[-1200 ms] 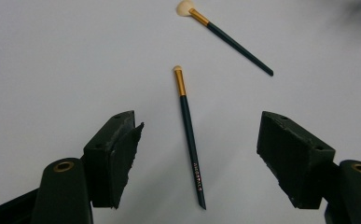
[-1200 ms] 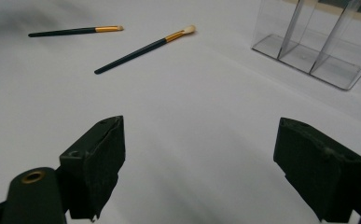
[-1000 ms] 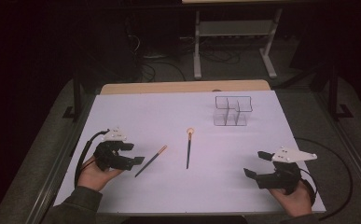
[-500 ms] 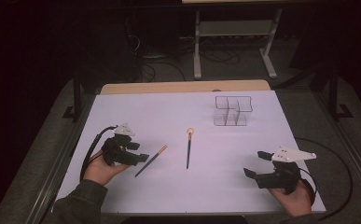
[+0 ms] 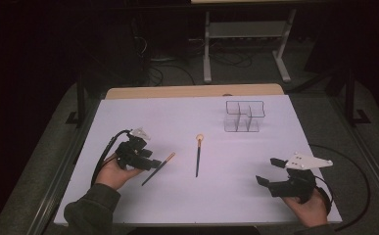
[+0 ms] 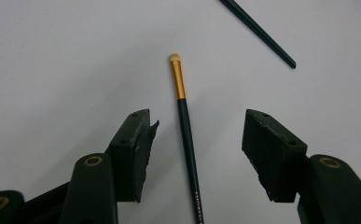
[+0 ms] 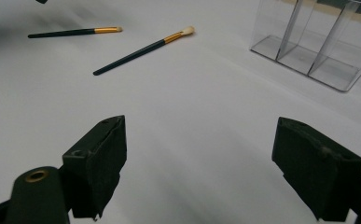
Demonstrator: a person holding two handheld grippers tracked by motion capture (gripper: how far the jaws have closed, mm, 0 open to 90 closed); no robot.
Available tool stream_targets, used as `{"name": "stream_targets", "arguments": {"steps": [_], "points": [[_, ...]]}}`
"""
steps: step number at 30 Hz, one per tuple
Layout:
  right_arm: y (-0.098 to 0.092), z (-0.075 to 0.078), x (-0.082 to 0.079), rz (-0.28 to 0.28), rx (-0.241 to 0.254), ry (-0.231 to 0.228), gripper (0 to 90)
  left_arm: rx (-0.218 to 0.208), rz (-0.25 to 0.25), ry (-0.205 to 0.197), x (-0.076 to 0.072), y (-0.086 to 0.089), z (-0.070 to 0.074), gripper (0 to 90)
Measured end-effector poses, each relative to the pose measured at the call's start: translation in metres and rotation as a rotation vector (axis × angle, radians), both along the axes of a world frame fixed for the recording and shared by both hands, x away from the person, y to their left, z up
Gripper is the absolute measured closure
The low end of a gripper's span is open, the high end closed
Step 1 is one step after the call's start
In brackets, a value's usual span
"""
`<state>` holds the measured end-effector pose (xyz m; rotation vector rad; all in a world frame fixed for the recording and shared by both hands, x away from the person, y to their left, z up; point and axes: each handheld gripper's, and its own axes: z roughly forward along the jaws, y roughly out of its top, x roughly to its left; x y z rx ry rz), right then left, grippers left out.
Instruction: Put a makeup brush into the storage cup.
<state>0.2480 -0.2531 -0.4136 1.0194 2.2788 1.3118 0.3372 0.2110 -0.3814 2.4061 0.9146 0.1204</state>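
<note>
A small brush [image 5: 163,164] [image 6: 186,135] with a dark handle and gold ferrule lies slanted on the white table [image 5: 177,117]. My left gripper [image 5: 150,164] [image 6: 199,119] straddles its handle. The jaws have just been closing; the pads stand apart on either side without touching it, so it is open. A longer brush [image 5: 197,156] [image 6: 257,28] [image 7: 143,49] lies at mid-table, its pale tip pointing away. My right gripper [image 5: 268,171] [image 7: 204,128] rests open at the near right with nothing between its jaws. In the right gripper view the small brush [image 7: 75,32] lies at the far left.
A clear divided organizer [image 5: 244,116] [image 7: 308,42] stands at the back right of the table. Cables trail from both grippers. Dark floor, a metal stand [image 5: 246,34] and loose wires lie beyond the table's far edge.
My left hand has moved right and slightly forward, bringing its jaws over the small brush's handle. The right hand and both brushes have stayed put.
</note>
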Motion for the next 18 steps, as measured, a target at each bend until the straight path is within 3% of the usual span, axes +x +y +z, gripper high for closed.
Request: {"name": "stream_targets", "arguments": {"steps": [7, 8, 9, 10, 18], "points": [[-0.001, 0.001, 0.0, -0.002, 0.005, -0.001, 17.1, 0.02, 0.023, 0.031, 0.005, -0.008, -0.005, 47.1], [-0.001, 0.001, 0.0, -0.001, 0.006, 0.0, 17.1, 0.037, 0.011, 0.034, 0.006, -0.008, -0.005, 47.9], [-0.001, 0.0, 0.0, 0.0, 0.004, 0.0, 17.1, 0.027, 0.026, 0.04, 0.005, -0.011, -0.006, 47.9], [-0.001, 0.0, 0.0, 0.0, 0.004, 0.0, 17.2, 0.047, 0.011, 0.045, 0.007, -0.011, -0.005, 47.9], [-0.001, 0.001, -0.001, -0.001, 0.007, -0.004, 17.3, 0.047, 0.014, 0.054, 0.009, -0.018, -0.01, 50.5]]}}
